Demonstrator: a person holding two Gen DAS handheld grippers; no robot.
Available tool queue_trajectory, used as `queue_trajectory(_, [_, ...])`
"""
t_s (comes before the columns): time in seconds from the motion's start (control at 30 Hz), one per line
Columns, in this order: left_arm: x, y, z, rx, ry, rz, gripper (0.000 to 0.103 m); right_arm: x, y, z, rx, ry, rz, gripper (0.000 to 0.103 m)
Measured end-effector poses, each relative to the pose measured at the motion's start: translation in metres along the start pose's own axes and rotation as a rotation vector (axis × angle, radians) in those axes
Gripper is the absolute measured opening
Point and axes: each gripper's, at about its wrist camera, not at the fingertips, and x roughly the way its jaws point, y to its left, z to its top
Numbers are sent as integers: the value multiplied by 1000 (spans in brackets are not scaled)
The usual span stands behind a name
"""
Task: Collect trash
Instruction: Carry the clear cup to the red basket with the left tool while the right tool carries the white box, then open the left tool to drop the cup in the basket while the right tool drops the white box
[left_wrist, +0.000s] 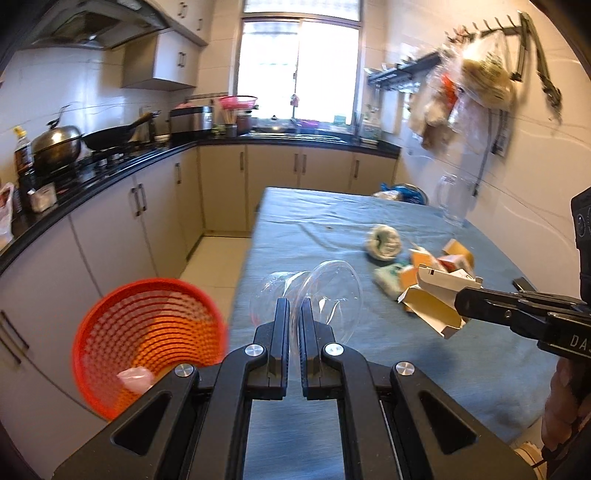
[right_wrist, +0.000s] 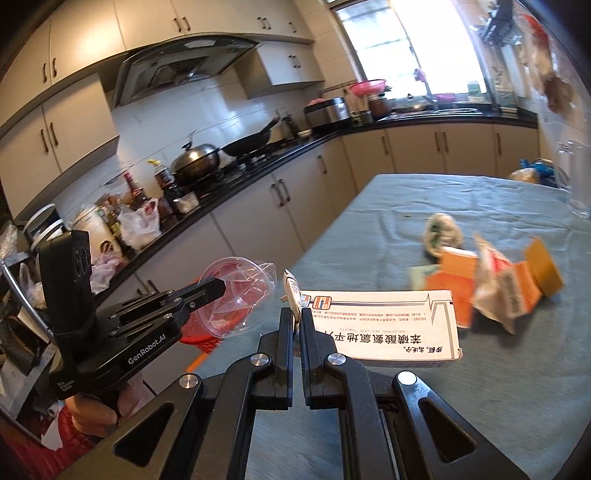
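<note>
My left gripper (left_wrist: 294, 306) is shut on the rim of a clear plastic cup (left_wrist: 325, 291), held in the air over the left edge of the blue table (left_wrist: 314, 229). In the right wrist view the same cup (right_wrist: 236, 291) hangs from the left gripper (right_wrist: 218, 286). My right gripper (right_wrist: 294, 314) is shut on the flap of a white medicine box (right_wrist: 384, 325), seen from the left as an opened box (left_wrist: 432, 299) at the right gripper (left_wrist: 460, 302). An orange mesh basket (left_wrist: 147, 343) stands on the floor left of the table, with a pink scrap (left_wrist: 135, 378) inside.
More trash lies on the table: a crumpled wrapper (left_wrist: 384, 242), orange cartons (left_wrist: 443, 260) and a green packet (left_wrist: 388, 278). A glass jug (left_wrist: 454, 199) and blue bag (left_wrist: 402, 192) sit at the far end. A black counter (left_wrist: 110, 170) with pots runs along the left.
</note>
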Motion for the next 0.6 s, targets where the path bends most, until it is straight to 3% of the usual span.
queue_trajectory(0.33, [-9, 81, -10, -102, 15, 111, 4, 53, 47, 23, -21, 62, 126, 4])
queue_trajectory(0.6, [-7, 120, -16, -146, 38, 161, 4, 98, 77, 42, 16, 119, 247, 4])
